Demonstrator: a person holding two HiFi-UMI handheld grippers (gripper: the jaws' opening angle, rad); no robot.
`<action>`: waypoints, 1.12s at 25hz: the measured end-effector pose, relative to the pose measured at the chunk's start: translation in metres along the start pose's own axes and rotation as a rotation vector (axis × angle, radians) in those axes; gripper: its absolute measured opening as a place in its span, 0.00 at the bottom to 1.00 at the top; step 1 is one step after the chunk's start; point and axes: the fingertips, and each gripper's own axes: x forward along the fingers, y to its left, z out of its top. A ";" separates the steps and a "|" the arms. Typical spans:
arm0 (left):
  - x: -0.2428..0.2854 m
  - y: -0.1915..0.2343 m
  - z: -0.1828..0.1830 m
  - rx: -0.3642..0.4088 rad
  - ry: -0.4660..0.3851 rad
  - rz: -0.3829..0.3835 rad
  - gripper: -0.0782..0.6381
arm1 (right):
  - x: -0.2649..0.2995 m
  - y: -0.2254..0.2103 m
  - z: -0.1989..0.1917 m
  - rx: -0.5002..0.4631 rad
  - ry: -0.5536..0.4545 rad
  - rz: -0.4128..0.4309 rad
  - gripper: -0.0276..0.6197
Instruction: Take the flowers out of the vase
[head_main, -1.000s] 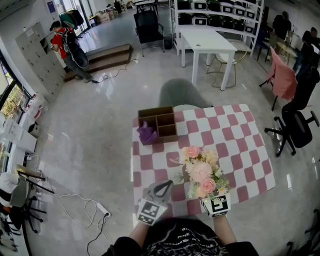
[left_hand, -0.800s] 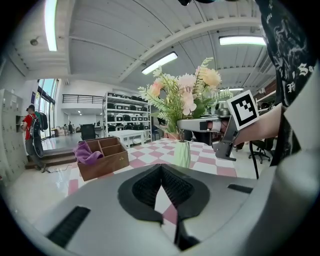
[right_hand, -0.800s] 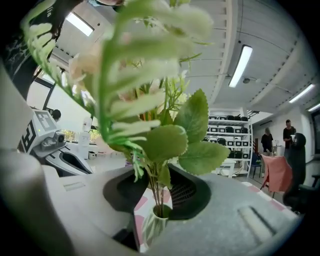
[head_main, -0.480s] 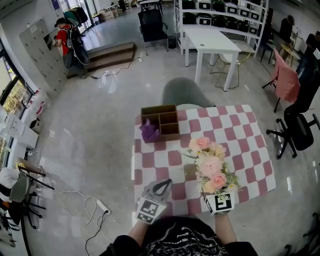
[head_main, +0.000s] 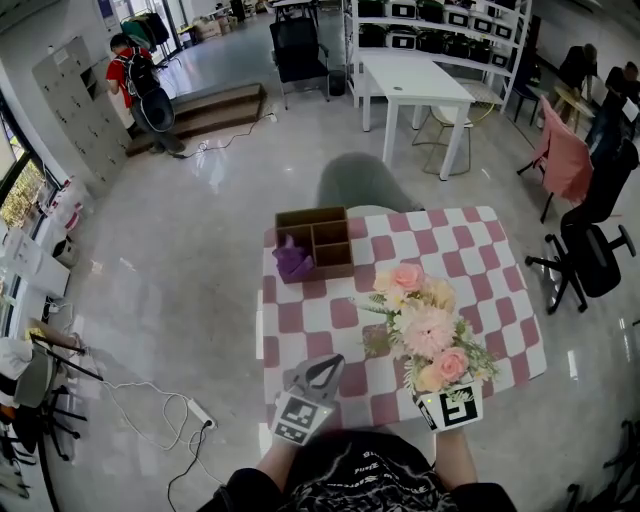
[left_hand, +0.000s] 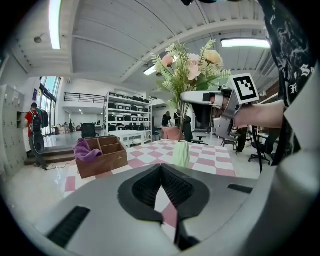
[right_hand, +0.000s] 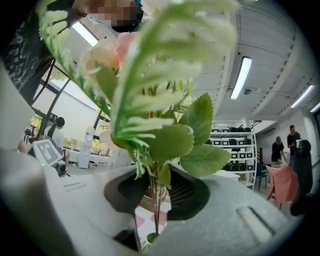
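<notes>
One bunch, flowers (head_main: 428, 332): pink and cream heads with green fronds, raised over the near right part of the checked surface (head_main: 490, 270), stem ends seemingly not yet clear of the vase (left_hand: 181, 153).
Vase: small, pale green, upright on the surface, directly beneath the stems in the left gripper view.
Right tool (right_hand: 156, 187): pinching the thin stems low down, below the leaves, jaws just now drawing a little tighter with the stems between them.
Left tool (left_hand: 161, 167): pressed together on nothing, held at the near edge of the surface, well apart from the vase.
Weight: probably very light, and likely artificial, though hard to confirm from here.
Stiffness: stems thin and wiry, probably springy; heads soft, wide and top-heavy, likely to sway or tip to one side.
Slip: smooth, narrow stems, liable to slide or fan apart in a loose pinch.
Fragility: petals and fronds easy to crush or bend; stems far tougher.
Where to hold: on the gathered stems just under the lowest leaves, never on the heads; present grip seemingly well placed.
Vase risk: light, narrow and unheld, so apt to lift or topple if dragged by the stems; best answered by a straight upward pull, or by the left tool steadying its body.
Elsewhere: wooden box (head_main: 320, 243) with a purple cloth (head_main: 292, 262) in its left end, at the far left of the surface, well apart from the bunch.
</notes>
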 end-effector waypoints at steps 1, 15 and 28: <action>0.000 -0.001 0.000 -0.002 -0.001 -0.002 0.12 | -0.001 0.000 0.004 0.011 -0.005 0.005 0.18; 0.009 -0.011 0.011 0.003 -0.038 -0.033 0.12 | -0.028 -0.022 0.058 0.167 -0.126 -0.008 0.14; 0.016 -0.024 0.025 0.007 -0.068 -0.073 0.12 | -0.066 -0.056 0.072 0.116 -0.063 -0.153 0.12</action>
